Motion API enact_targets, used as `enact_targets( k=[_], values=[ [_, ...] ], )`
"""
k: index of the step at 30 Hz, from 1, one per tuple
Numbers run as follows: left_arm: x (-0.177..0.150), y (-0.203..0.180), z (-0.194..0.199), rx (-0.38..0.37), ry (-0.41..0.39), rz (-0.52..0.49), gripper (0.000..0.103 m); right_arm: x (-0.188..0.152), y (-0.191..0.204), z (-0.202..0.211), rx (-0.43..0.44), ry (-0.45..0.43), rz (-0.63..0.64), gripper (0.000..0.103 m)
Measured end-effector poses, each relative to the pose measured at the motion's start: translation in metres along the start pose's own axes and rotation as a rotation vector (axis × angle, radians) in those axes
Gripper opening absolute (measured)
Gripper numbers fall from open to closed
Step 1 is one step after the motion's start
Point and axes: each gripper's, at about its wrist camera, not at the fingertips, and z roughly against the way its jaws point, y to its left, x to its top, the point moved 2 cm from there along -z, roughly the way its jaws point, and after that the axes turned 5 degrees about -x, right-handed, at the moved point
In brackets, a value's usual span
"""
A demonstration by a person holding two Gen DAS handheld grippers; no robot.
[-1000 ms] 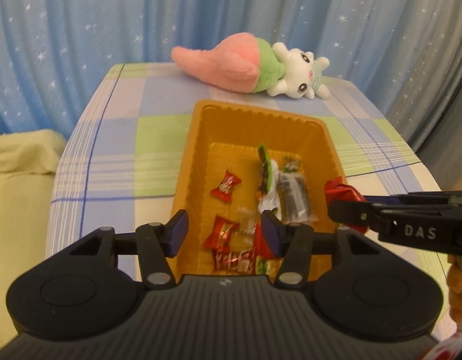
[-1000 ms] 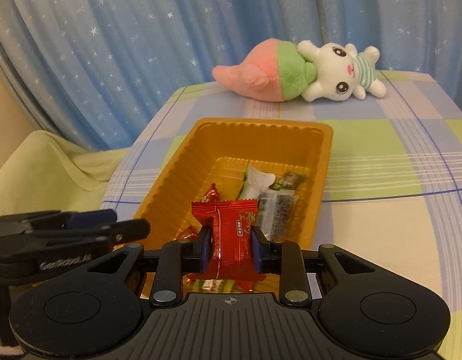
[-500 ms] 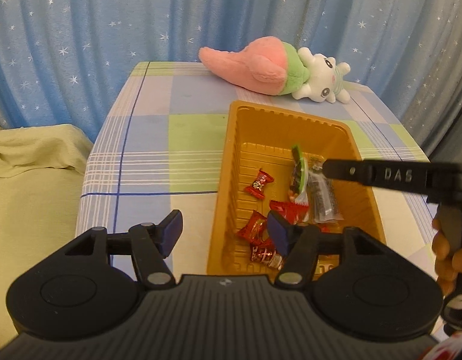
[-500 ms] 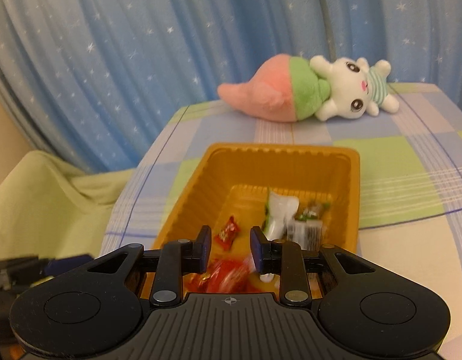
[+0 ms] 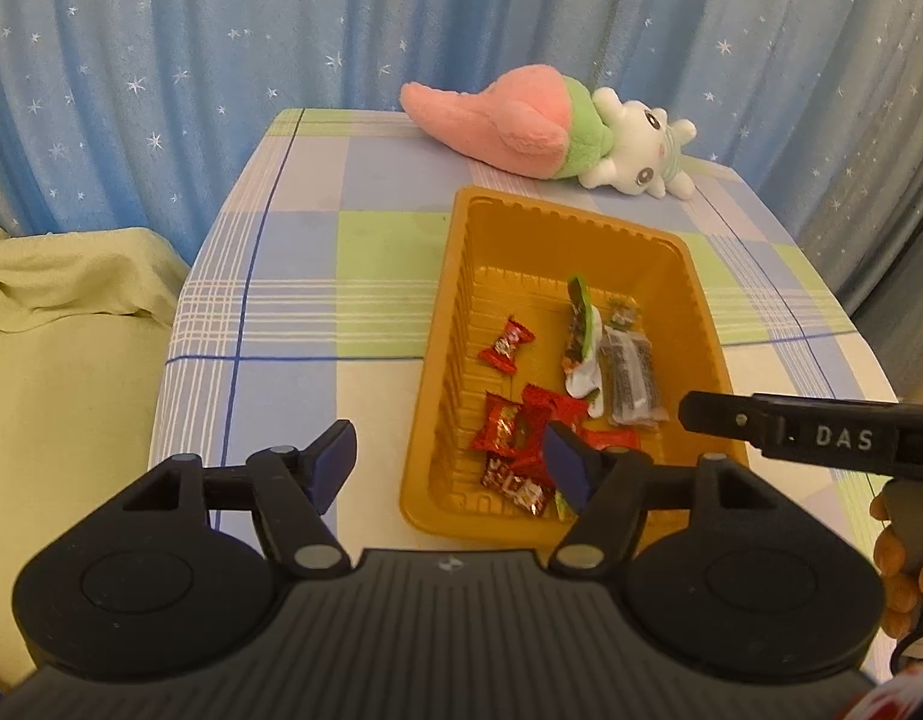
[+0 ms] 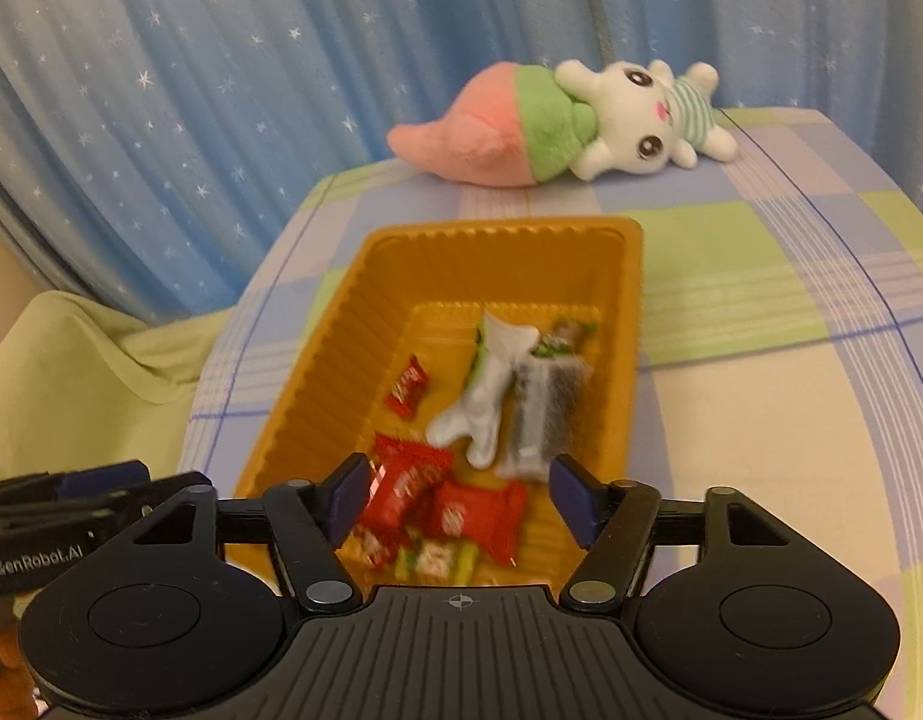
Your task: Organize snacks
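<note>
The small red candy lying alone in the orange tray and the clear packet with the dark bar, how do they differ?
The small red candy is short, opaque red, twisted at both ends; the clear packet is longer and see-through, showing a dark bar. The candy lies by itself near the tray's left wall; the packet lies against a white wrapper on the right. Both rest flat on the floor of the orange tray.

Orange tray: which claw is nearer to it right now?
Right. The right claw hangs open over the orange tray's near end, above the red wrappers; the left claw is open beside its left wall.
</note>
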Motion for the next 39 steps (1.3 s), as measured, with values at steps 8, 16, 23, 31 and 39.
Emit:
enact_targets(
  k=[8, 16, 23, 31, 39],
  values=[
    [-0.023, -0.026, 0.014, 0.016, 0.025, -0.008, 0.070, -0.025, -0.014, 0.035, -0.019, -0.007, 0.049, 0.076],
    [-0.056, -0.061, 0.036, 0.036, 0.041, 0.002, 0.072, -0.053, -0.036, 0.069, -0.022, 0.009, 0.078, 0.076],
    [-0.082, -0.094, 0.054, 0.052, 0.040, 0.011, 0.074, -0.079, -0.058, 0.095, -0.012, 0.029, 0.089, 0.077],
    [-0.109, -0.130, 0.075, 0.058, 0.026, 0.010, 0.075, -0.106, -0.077, 0.122, -0.002, 0.040, 0.106, 0.077],
    [-0.138, -0.155, 0.090, 0.065, 0.032, 0.014, 0.075, -0.130, -0.093, 0.146, 0.004, 0.042, 0.119, 0.077]
  ],
)
